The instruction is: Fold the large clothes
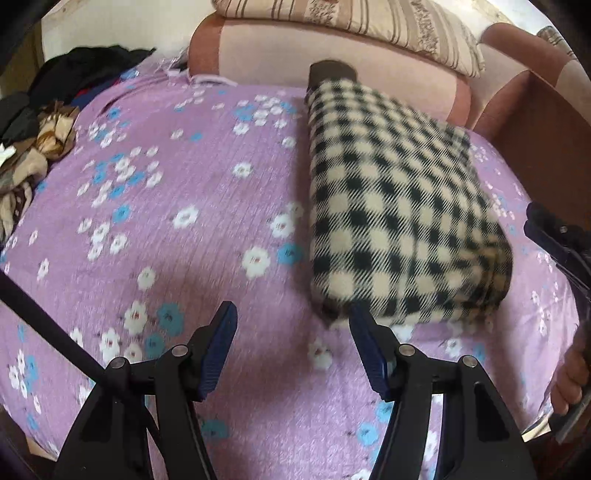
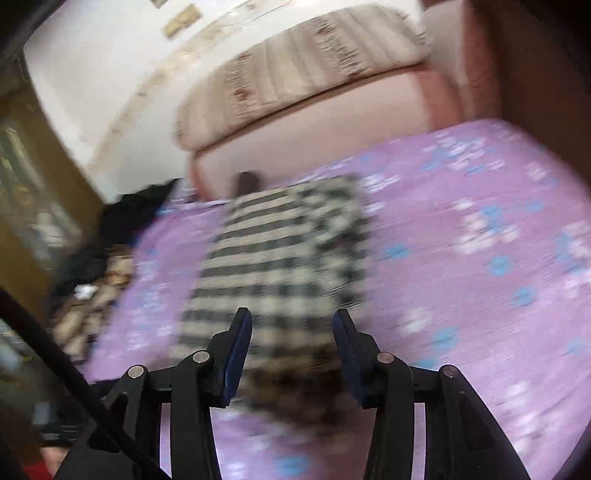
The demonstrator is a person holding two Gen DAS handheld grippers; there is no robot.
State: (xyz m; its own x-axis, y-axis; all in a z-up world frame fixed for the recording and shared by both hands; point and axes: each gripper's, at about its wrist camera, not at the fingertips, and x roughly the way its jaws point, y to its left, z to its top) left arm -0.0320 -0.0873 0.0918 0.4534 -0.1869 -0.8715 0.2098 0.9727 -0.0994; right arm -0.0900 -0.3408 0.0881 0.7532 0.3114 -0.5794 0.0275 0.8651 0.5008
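Observation:
A black-and-cream checked garment (image 1: 399, 206) lies folded into a long thick bundle on the purple flowered bedsheet (image 1: 177, 229). A brown collar part (image 1: 332, 72) shows at its far end. My left gripper (image 1: 291, 317) is open and empty, just off the bundle's near left corner. The right gripper shows at the right edge of the left wrist view (image 1: 554, 240), beside the bundle. In the blurred right wrist view my right gripper (image 2: 293, 321) is open and empty over the near end of the checked garment (image 2: 280, 254).
A pile of dark and patterned clothes (image 1: 40, 122) lies at the left edge of the bed. A pink sofa back (image 1: 332, 48) with a striped cushion (image 1: 388, 22) stands behind. A brown wooden panel (image 1: 535, 122) is at the right.

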